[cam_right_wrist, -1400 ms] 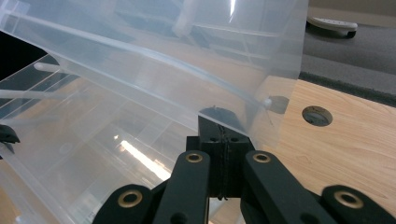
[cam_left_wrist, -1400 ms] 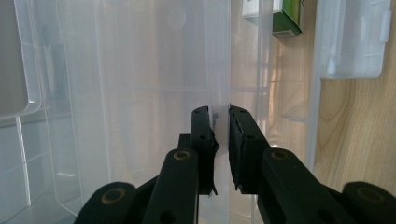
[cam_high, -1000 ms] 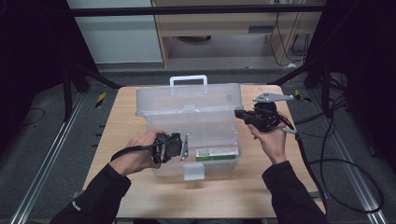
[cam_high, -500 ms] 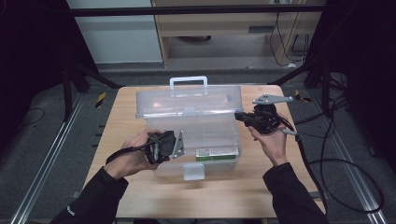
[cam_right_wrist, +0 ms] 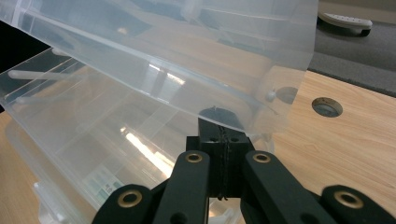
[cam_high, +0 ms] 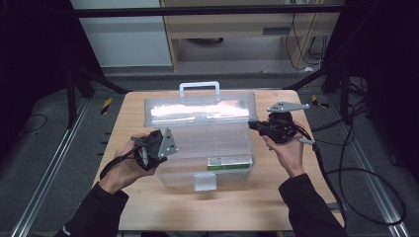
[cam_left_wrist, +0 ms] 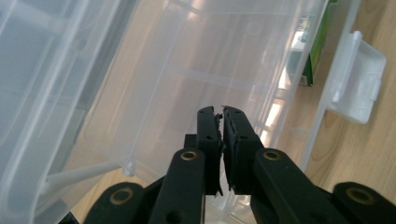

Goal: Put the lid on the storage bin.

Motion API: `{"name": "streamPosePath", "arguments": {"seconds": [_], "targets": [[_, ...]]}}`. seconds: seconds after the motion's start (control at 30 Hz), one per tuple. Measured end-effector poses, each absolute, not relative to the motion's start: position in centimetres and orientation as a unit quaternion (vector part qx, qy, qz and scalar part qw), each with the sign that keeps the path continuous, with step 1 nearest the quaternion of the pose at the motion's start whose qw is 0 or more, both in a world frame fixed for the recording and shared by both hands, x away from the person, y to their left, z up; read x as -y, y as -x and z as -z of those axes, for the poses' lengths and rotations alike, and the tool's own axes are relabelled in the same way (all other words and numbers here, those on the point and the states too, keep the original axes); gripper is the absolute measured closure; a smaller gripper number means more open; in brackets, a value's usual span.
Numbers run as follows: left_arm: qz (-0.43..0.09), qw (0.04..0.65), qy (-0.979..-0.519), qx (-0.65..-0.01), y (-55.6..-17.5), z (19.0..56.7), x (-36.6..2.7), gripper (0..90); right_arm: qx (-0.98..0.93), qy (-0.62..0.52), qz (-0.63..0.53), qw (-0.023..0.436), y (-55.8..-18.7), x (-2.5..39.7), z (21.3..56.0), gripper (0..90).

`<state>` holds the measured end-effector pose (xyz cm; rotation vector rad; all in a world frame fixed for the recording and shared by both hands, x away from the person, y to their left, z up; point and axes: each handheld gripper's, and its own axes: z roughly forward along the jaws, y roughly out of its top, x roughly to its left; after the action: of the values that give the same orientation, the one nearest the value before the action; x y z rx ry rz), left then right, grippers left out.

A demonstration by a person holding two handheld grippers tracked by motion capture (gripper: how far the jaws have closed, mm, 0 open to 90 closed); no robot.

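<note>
A clear plastic storage box (cam_high: 207,148) stands mid-table, its lid (cam_high: 197,108) with a white handle (cam_high: 199,86) partly raised. Inside lies a small green-and-white carton (cam_high: 227,161). My left gripper (cam_high: 163,150) is shut against the box's left side; in the left gripper view its tips (cam_left_wrist: 221,112) rest close to the clear wall (cam_left_wrist: 187,70), holding nothing. My right gripper (cam_high: 253,126) is shut at the lid's right end. In the right gripper view its tips (cam_right_wrist: 219,122) sit just beneath the lid's corner (cam_right_wrist: 187,51).
A white latch (cam_high: 205,181) hangs open on the box's front. The wooden table (cam_high: 247,207) has bare room in front, and a cable hole (cam_right_wrist: 327,106) lies right of the box. Cables trail over the floor at right.
My left gripper has drawn a little to the left and farther back along the box's side. The right gripper and the lid have hardly moved.
</note>
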<state>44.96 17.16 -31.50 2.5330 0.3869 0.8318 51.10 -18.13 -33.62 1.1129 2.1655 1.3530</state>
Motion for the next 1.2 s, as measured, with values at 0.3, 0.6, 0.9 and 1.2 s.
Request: {"name": "streamPosePath", "arguments": {"seconds": [0.3,0.6,0.9,1.2], "targets": [[-0.308,0.278,-0.882,-0.224,-45.6,32.6,-20.0,89.3,-0.769,-0.39,-0.475,0.176,-50.9,18.2,33.8,90.0],[-0.311,0.323,-0.842,-0.301,-46.1,33.6,-22.6,89.5,-0.772,-0.388,-0.474,0.173,-50.5,18.3,34.2,90.0],[-0.312,0.356,-0.811,-0.343,-46.1,34.7,-23.6,89.5,-0.778,-0.383,-0.466,0.177,-50.0,18.2,34.6,89.7],[-0.306,0.376,-0.801,-0.352,-45.9,35.2,-23.9,89.5,-0.786,-0.373,-0.456,0.186,-49.2,18.4,35.3,89.5]]}}
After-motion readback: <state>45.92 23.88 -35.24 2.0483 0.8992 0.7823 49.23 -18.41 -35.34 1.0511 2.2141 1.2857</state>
